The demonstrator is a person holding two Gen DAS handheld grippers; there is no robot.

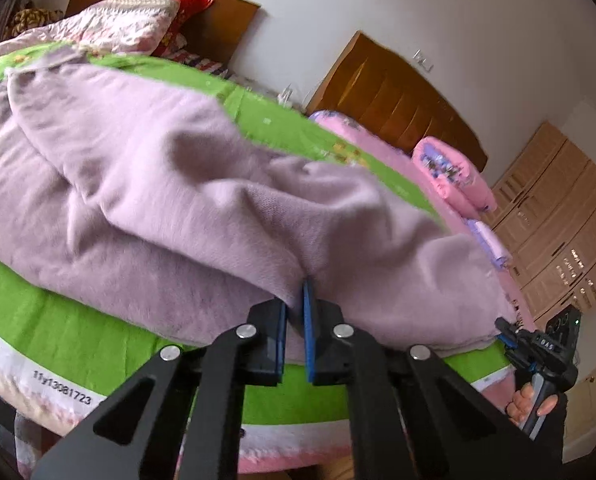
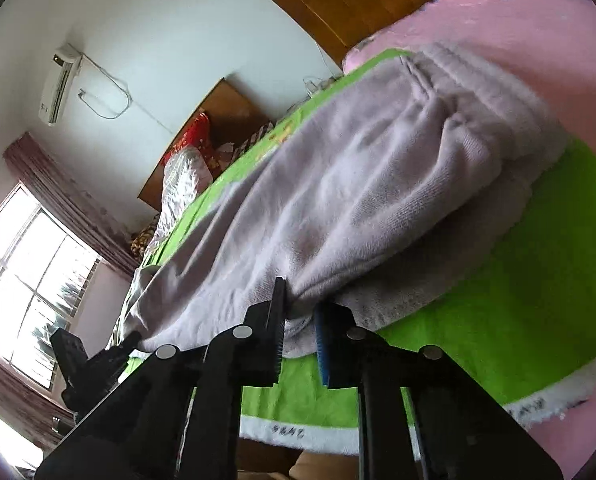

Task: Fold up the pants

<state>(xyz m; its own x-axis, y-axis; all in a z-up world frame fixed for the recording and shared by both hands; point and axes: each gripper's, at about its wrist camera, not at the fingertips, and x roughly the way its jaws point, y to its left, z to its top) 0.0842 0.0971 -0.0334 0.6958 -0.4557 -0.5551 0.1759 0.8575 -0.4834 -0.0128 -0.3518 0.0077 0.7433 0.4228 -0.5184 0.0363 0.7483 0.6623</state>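
Here, left gripper jaws pinching pants edge, right gripper likewise clamped.

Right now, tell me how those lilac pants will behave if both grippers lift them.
The pants look soft and floppy: they crease around the left gripper and right gripper, so they will probably sag between the grips. The fuzzy knit probably grips the pads rather than slipping.
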